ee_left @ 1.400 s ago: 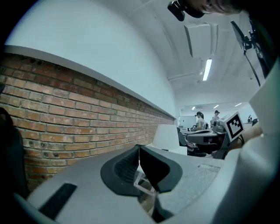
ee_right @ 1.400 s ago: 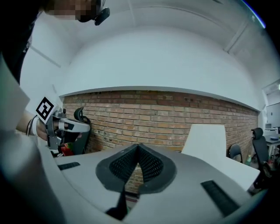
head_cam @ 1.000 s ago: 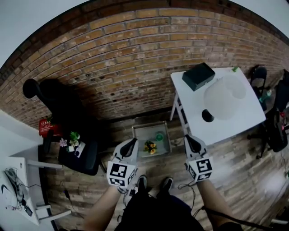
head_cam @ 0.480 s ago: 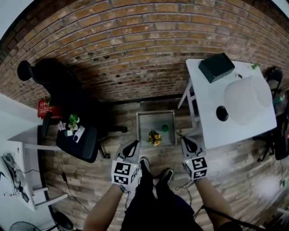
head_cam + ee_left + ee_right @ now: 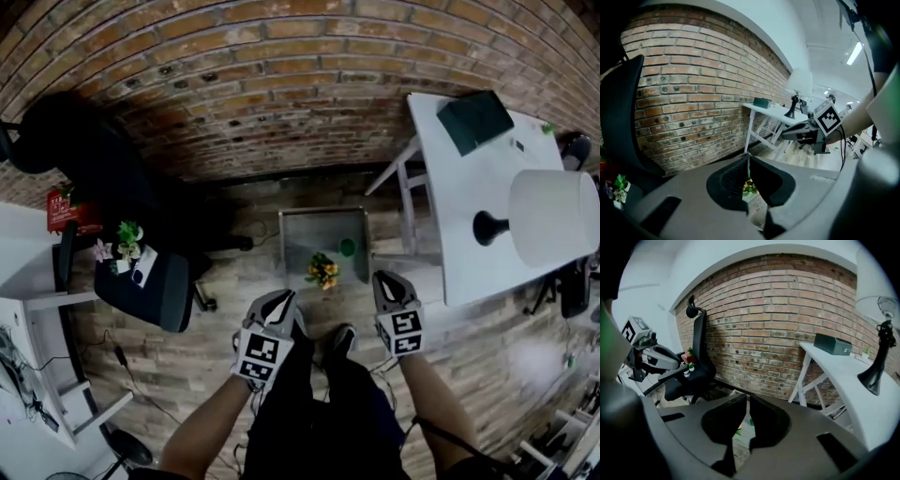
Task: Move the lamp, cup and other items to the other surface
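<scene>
1. Evidently pre-grasp stage: left gripper (image 5: pixel 281 300) shut tight, right gripper (image 5: pixel 386 279) all but shut, both empty, near floor tray (image 5: pixel 309 236).
2. Lamp (image 5: pixel 548 220) on right table (image 5: pixel 459 258); green cup (image 5: pixel 348 247) in tray.
3. Next, probably: open, reach, clamp one item.

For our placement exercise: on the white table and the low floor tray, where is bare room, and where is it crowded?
White table: bare between the dark box and the lamp, and along its near edge. Low tray: far left part bare; crowded at the near right, where the flowers and green cup stand.
</scene>
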A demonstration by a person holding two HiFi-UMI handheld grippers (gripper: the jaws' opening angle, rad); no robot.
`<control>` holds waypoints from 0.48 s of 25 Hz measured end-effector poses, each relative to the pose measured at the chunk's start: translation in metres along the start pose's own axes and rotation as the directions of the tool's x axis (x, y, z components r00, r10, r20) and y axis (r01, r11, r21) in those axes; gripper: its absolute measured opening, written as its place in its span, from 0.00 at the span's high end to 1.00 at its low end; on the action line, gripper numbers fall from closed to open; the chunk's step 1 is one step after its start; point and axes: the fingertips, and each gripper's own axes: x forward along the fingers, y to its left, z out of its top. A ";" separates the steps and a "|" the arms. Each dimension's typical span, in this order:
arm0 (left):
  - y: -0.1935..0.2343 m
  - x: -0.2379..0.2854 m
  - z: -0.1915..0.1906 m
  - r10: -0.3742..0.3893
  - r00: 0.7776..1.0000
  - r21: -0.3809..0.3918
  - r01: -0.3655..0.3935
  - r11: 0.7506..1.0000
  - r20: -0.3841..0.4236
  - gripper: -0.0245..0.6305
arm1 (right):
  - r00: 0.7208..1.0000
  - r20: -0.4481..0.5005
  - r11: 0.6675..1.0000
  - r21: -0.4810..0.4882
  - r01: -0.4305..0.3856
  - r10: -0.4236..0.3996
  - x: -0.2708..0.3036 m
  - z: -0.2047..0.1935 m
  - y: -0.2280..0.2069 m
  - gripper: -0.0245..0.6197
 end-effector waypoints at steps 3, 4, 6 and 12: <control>0.011 0.015 -0.010 -0.016 1.000 0.007 0.016 1.000 -0.020 0.95 | 0.999 -0.035 1.000 -0.021 -0.011 0.010 0.028 -0.016 0.000 0.89; 0.013 0.021 -0.015 -0.017 0.999 0.013 0.017 1.000 -0.027 0.94 | 0.999 -0.049 1.000 -0.020 -0.012 0.011 0.037 -0.026 -0.002 0.88; 0.016 0.034 -0.029 -0.019 0.998 0.032 0.020 0.999 -0.054 0.74 | 0.997 -0.077 1.000 0.001 -0.006 0.006 0.055 -0.046 -0.009 0.84; 0.025 0.069 -0.073 -0.003 0.992 -0.007 0.002 1.000 -0.125 0.63 | 0.990 -0.139 0.998 0.058 -0.027 0.035 0.111 -0.103 -0.030 0.66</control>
